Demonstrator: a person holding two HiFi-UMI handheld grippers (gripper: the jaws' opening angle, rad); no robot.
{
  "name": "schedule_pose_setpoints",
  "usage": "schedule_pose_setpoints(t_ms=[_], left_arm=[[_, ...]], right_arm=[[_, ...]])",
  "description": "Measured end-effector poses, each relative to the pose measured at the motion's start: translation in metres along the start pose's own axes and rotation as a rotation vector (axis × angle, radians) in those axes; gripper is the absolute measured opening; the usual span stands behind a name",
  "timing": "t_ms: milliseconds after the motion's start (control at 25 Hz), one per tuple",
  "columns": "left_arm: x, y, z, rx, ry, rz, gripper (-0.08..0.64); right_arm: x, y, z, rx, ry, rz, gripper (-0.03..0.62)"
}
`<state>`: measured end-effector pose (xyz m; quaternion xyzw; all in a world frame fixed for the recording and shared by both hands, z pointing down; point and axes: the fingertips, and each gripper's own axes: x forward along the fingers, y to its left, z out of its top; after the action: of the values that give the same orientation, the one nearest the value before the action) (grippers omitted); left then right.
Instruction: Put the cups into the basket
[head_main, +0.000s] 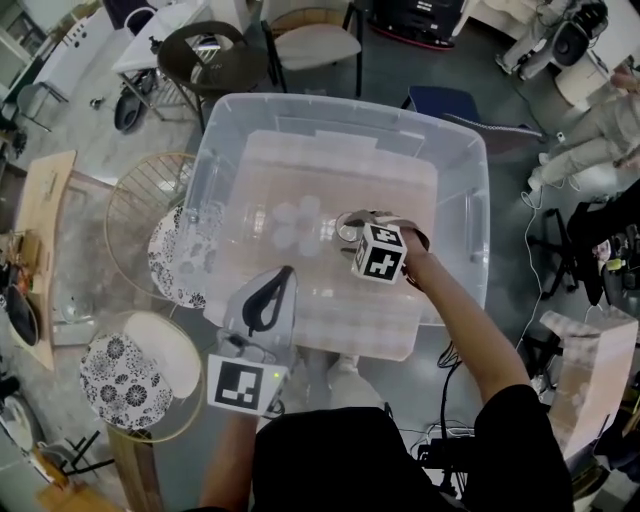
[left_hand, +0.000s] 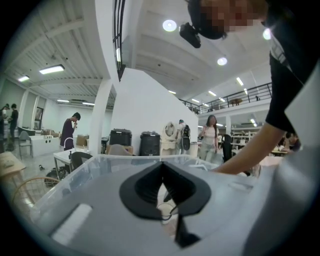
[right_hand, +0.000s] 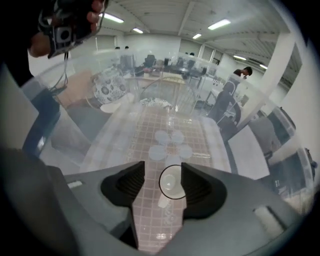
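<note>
The person wears a black short-sleeved shirt (head_main: 380, 465). The left gripper (head_main: 287, 272) has a pale grey body and black ribbed jaw pads. Its white left cube (head_main: 245, 385) bears a black square marker. The right gripper (right_hand: 163, 165) is built alike, and its right cube (head_main: 380, 252) carries similar markers.

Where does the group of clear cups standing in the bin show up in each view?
Head view: the cup group stands mid-floor in the clear bin.
Left gripper view: the group cannot be made out; only the bin's rim runs across behind the jaws.
Right gripper view: the group is at centre, just beyond the open jaws.
Shared landmark: the clear bin, in all three.
</note>
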<state>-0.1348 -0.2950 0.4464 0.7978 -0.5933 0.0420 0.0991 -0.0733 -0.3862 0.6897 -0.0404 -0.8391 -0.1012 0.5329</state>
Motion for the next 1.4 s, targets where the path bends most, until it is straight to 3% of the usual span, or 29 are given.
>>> schedule_pose_setpoints(t_ms=[360, 600, 1040, 1400], left_arm=[[-0.013, -0.009, 0.020, 0.033, -0.052, -0.035, 0.005], [-0.023, -0.022, 0.034, 0.066, -0.099, -0.062, 0.005], [-0.056, -0.047, 0.047, 0.131, -0.167, -0.079, 0.005], [-0.073, -0.087, 0.056, 0.098, -0.152, -0.054, 0.005]], right_arm=[[-0.120, -0.007, 0.059, 0.182, -0.327, -0.255, 0.056], [-0.183, 0.017, 0.087, 0.247, -0.493, -0.378, 0.005], [-0.267, 0.073, 0.117, 0.352, -0.718, -0.510, 0.002], [-0.320, 0.119, 0.115, 0.386, -0.866, -0.608, 0.002]])
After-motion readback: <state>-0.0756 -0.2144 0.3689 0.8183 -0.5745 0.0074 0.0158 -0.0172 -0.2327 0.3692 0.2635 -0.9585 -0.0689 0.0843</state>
